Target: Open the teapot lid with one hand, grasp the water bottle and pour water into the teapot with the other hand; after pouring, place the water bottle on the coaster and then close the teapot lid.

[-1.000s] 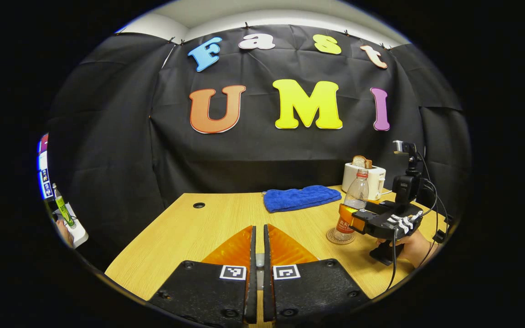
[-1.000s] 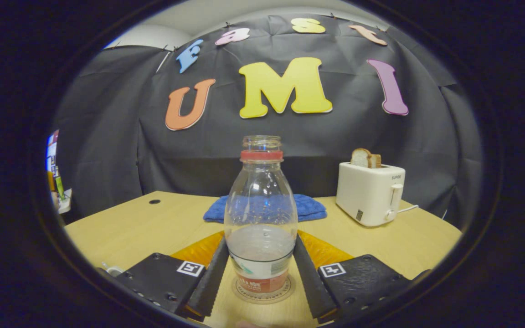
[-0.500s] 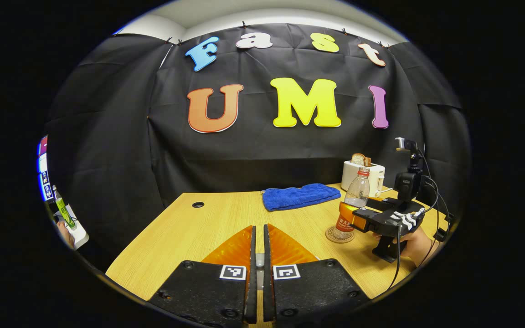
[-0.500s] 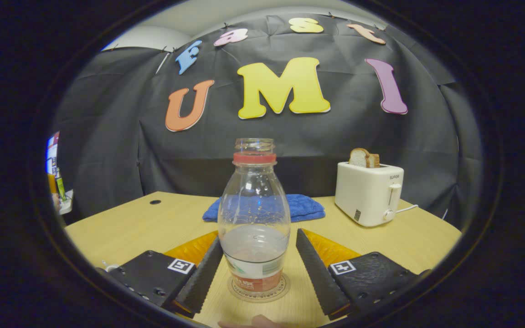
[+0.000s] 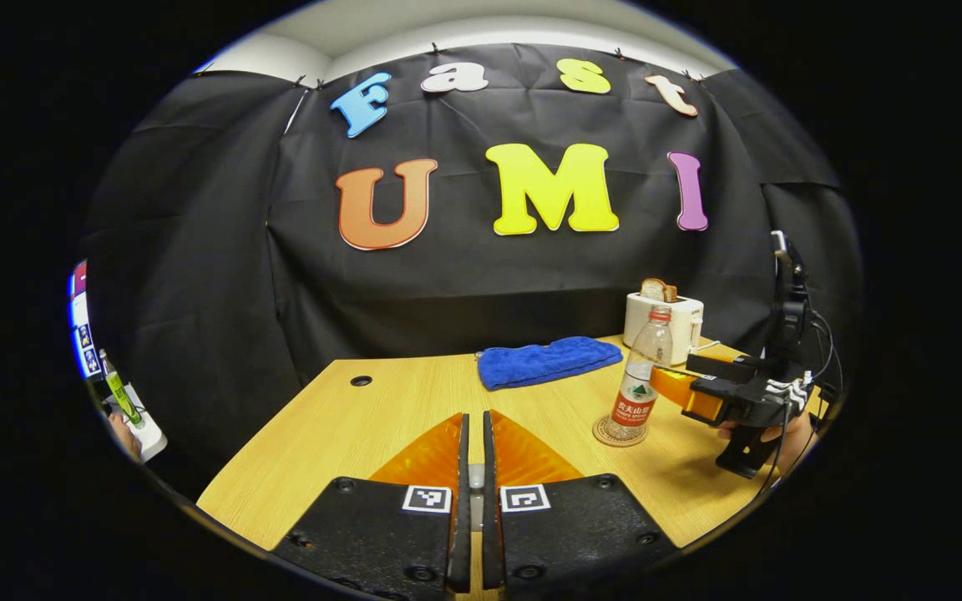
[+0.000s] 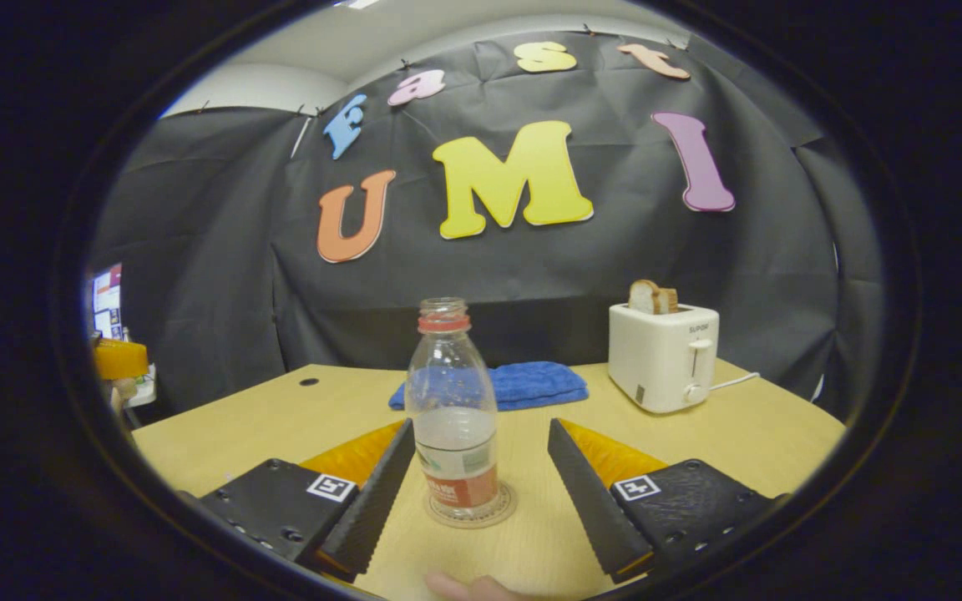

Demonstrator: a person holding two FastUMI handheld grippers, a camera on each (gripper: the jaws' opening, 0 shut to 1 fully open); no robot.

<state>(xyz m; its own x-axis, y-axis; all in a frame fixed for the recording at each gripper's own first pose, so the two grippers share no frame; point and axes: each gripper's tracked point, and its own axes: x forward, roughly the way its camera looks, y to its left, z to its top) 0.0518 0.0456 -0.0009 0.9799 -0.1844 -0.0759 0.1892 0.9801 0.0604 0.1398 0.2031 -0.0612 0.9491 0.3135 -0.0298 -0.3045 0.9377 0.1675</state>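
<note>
A pale wooden table [image 6: 731, 434] carries a round coaster [image 6: 470, 513]. Behind the coaster lies a folded blue towel [image 6: 523, 384]; right of the towel stands a white toaster [image 6: 663, 357].

In the left gripper view, the left gripper [image 5: 472, 434] has its two fingers [image 5: 435, 455] drawn together, only a thin slit between them, level and pointing forward. In the right gripper view, the right gripper [image 6: 481, 434] has its fingers [image 6: 381, 492] spread wide apart, gripping nothing. Off to the side in the left gripper view, a hand [image 5: 786, 434] holds that right gripper by its handle.
</note>
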